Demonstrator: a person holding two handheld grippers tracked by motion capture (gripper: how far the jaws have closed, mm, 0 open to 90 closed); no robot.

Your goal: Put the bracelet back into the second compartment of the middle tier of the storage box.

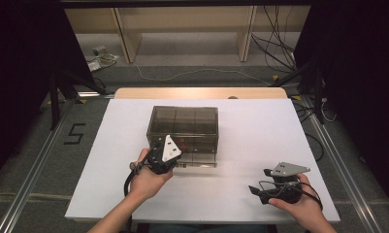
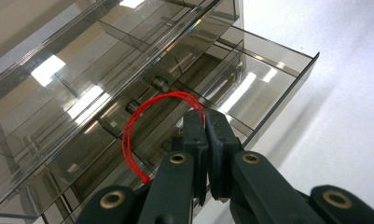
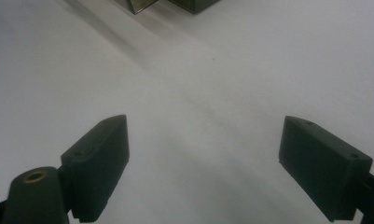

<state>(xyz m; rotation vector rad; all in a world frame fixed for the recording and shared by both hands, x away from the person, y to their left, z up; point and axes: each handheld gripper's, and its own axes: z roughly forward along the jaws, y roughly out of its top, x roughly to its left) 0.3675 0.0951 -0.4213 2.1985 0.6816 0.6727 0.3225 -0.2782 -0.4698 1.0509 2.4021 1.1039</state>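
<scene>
The left gripper, jaws clamped on the red loop of the smoky box's half-open drawer, sits directly before it on the counter, while the right gripper, jaws apart, rests well aside.

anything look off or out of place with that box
Nothing looks damaged or spilled. The smoky clear box sits square on the table; its bottom drawer is partly pulled out, empty, with the left gripper shut on its red cord loop.
</scene>
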